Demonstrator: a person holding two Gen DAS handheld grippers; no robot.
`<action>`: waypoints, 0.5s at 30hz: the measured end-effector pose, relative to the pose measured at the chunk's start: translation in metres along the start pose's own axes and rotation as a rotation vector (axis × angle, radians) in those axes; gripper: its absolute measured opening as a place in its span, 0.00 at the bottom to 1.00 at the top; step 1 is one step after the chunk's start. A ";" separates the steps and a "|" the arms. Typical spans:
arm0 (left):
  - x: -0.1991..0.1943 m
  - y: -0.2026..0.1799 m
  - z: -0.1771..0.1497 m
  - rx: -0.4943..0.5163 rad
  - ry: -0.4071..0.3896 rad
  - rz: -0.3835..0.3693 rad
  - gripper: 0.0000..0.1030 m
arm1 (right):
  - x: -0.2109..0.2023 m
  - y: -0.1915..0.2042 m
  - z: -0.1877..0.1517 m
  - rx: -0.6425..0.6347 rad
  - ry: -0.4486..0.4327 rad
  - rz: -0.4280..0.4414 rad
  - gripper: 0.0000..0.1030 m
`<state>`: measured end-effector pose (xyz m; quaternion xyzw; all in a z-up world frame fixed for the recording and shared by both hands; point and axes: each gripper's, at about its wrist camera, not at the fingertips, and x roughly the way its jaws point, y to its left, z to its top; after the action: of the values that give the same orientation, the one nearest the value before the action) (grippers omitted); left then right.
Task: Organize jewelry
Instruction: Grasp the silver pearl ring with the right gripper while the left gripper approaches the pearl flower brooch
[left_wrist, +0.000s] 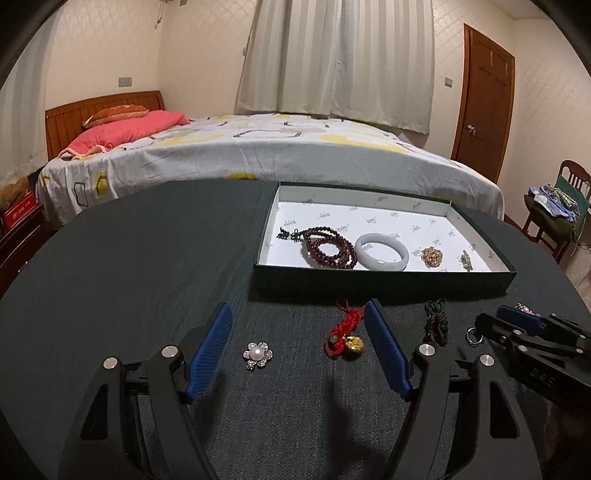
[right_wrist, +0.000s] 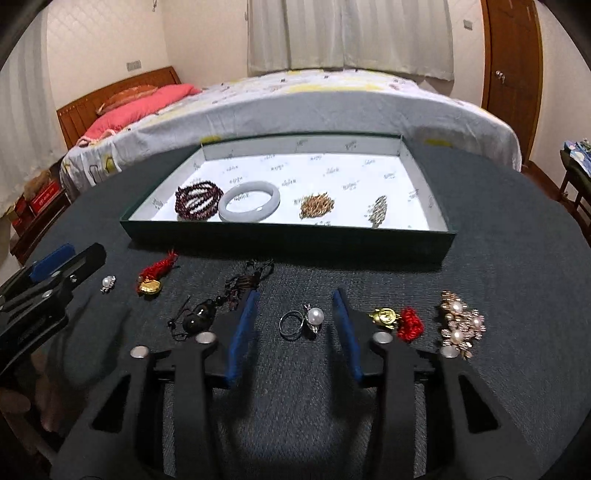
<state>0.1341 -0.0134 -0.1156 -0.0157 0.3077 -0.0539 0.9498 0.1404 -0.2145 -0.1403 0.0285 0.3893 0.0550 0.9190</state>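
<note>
A: What lay nearest the right gripper (right_wrist: 298, 314)?
B: A pearl ring (right_wrist: 301, 321) on the dark table (right_wrist: 498, 258), between its parted fingers, untouched.
A: And the left gripper (left_wrist: 299, 325)?
B: Spread wide, holding nothing; a pearl flower brooch (left_wrist: 258, 355) and red-corded gold charm (left_wrist: 345, 338) lay between.
A: Farther off?
B: The tray (right_wrist: 288, 236) held beads (right_wrist: 198, 199), a pale bangle (right_wrist: 248, 201).

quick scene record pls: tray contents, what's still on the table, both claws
tray: garnet bead bracelet, pale jade bangle, gold chain, small metallic piece
table: pearl flower brooch, red cord with gold charm, dark cord pendant, pearl ring, second gold charm on red cord, pearl cluster brooch
left claw: open, holding nothing
right claw: open, straddling pearl ring, pads not touching it
</note>
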 end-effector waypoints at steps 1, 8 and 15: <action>0.001 0.001 0.000 -0.003 0.005 -0.002 0.70 | 0.003 0.000 0.001 0.003 0.014 0.000 0.32; 0.005 0.004 -0.002 -0.025 0.037 -0.015 0.70 | 0.018 -0.004 0.002 0.007 0.088 -0.011 0.30; 0.006 0.003 -0.002 -0.026 0.050 -0.024 0.70 | 0.018 -0.007 -0.001 0.009 0.095 -0.003 0.16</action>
<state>0.1380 -0.0111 -0.1209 -0.0305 0.3319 -0.0615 0.9408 0.1527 -0.2191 -0.1538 0.0296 0.4326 0.0533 0.8995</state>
